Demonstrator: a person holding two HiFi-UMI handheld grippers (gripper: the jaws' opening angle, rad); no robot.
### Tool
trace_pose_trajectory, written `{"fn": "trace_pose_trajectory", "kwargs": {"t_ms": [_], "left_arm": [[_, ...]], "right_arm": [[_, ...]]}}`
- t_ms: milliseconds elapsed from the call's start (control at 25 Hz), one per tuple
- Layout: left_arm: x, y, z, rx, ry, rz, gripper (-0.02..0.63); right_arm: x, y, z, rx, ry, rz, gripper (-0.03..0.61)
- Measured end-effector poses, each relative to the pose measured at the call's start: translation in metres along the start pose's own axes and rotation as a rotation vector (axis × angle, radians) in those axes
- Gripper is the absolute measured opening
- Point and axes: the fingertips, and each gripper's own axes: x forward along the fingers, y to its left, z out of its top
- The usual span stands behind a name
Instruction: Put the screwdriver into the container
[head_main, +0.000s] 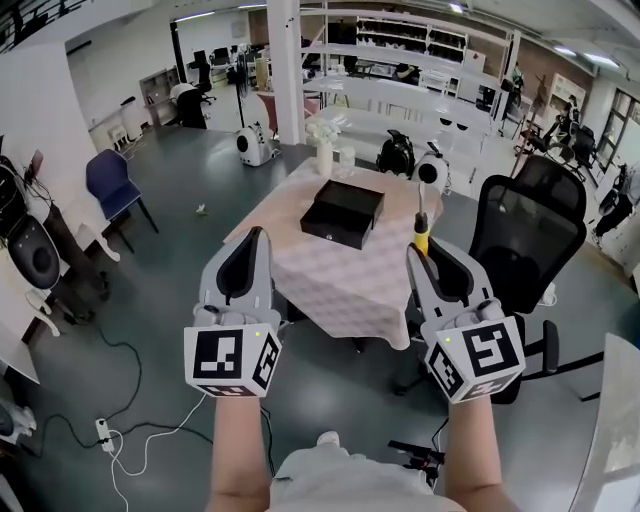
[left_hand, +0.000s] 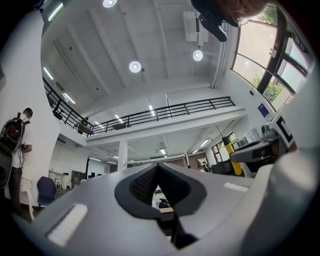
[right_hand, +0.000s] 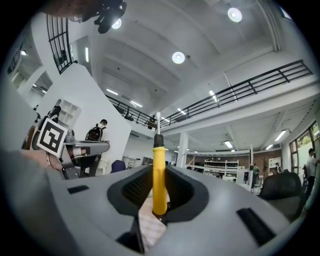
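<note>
Both forearms (head_main: 240, 450) are being held out forward, the left gripper (head_main: 262, 232) with jaws together and empty, the right gripper (head_main: 412, 250) being clamped on an upright screwdriver (head_main: 422, 238).

Grey left claw (head_main: 257, 236) and right claw (head_main: 418, 250) carry black-marked white cubes (head_main: 232, 360).

Near half of the table (head_main: 330, 285) is just bare cloth, so there's open room to come in from the front toward the black container (head_main: 342, 213) mid-table. A white vase (head_main: 324, 156) and glass jar (head_main: 346, 160) crowd the far end. A black office chair (head_main: 525, 235) is parked just beside the right edge.
</note>
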Motion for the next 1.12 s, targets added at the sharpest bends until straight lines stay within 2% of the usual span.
{"fn": "trace_pose_trajectory", "kwargs": {"t_ms": [240,680,1120], "left_arm": [[0.042,0.033,-0.031,-0.024,0.017,-0.022,0.008],[0.102,0.068,-0.075,-0.031,0.051,-0.025,0.008],[0.214,0.102,-0.122,-0.018,0.064,-0.032,0.008]], "right_arm": [[0.055,-0.004,-0.02,0.0,0.036,-0.017,0.075],[0.132,-0.026,-0.051,0.014,0.061,-0.005,0.075],[0.24,-0.083,-0.091,0.048,0.064,-0.017,0.075]]}}
